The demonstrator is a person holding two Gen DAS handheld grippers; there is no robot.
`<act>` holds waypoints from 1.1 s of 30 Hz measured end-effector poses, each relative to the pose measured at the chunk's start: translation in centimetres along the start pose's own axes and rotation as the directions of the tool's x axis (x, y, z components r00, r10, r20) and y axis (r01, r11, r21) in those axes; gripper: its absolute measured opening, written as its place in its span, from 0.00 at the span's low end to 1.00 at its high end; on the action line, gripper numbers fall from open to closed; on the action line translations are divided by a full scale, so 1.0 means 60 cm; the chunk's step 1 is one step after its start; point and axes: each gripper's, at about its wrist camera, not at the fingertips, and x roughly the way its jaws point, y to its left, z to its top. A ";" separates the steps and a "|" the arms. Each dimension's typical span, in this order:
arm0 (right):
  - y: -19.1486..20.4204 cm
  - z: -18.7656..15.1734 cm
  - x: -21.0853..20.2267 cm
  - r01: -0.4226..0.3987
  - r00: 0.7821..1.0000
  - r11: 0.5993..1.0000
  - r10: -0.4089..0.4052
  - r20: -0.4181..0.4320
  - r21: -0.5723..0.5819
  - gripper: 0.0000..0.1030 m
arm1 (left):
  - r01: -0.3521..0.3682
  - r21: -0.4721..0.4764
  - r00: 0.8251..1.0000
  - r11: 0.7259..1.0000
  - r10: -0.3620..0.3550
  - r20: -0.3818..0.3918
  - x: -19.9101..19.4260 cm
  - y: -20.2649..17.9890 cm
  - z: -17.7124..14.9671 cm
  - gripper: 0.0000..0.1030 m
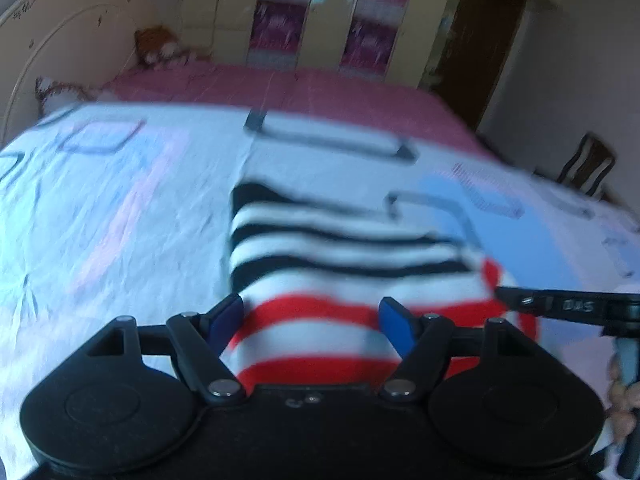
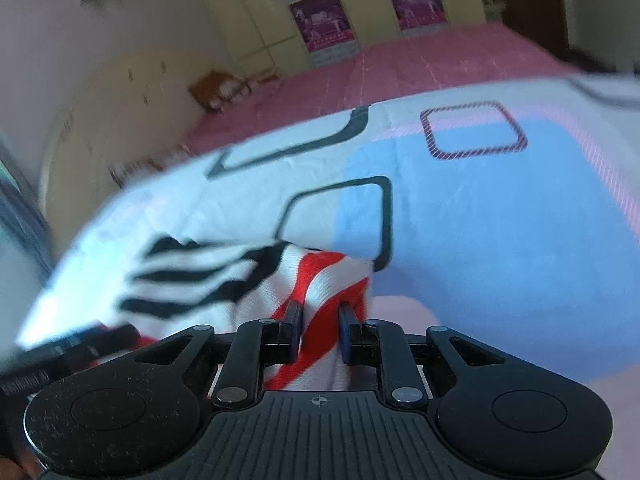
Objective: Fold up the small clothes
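Though blurred, striped garment [image 2: 320, 280] seemingly pinched in right gripper [image 2: 320, 316] jaws

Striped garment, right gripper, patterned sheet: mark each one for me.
Striped garment [image 1: 320, 248]: left wrist view, black-and-white banded part.
Right gripper [image 2: 320, 316]: right wrist view, midway between its fingertips, over bunched cloth.
Patterned sheet [image 2: 500, 240]: right wrist view, blue patch.

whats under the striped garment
The striped garment lies on a white, blue and pink patterned sheet, which shows all around it. Whatever is directly beneath the garment is covered.
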 end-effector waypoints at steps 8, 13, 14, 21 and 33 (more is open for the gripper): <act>-0.001 -0.007 -0.025 0.002 0.998 1.000 -0.003 0.058 0.016 0.18 | 0.035 -0.065 0.999 0.997 -0.037 -0.029 -0.003 0.022 -0.006 0.72; 0.028 -0.007 -0.065 -0.028 0.995 0.999 0.030 0.100 -0.023 0.18 | 0.033 -0.040 0.999 0.999 -0.033 0.001 -0.046 0.014 -0.017 0.72; 0.037 -0.011 -0.071 -0.027 0.995 0.999 0.031 0.099 -0.045 0.18 | 0.033 -0.032 0.999 0.999 -0.033 0.005 -0.057 0.012 -0.020 0.72; 0.074 -0.069 -0.102 -0.012 0.997 0.991 0.022 0.074 -0.133 0.18 | 0.031 0.018 0.999 0.999 -0.031 -0.010 -0.101 -0.003 -0.063 0.72; 0.059 -0.135 -0.105 0.017 1.000 0.998 -0.016 0.022 -0.063 0.18 | 0.054 -0.005 0.998 0.999 -0.054 -0.026 -0.087 0.025 -0.082 0.79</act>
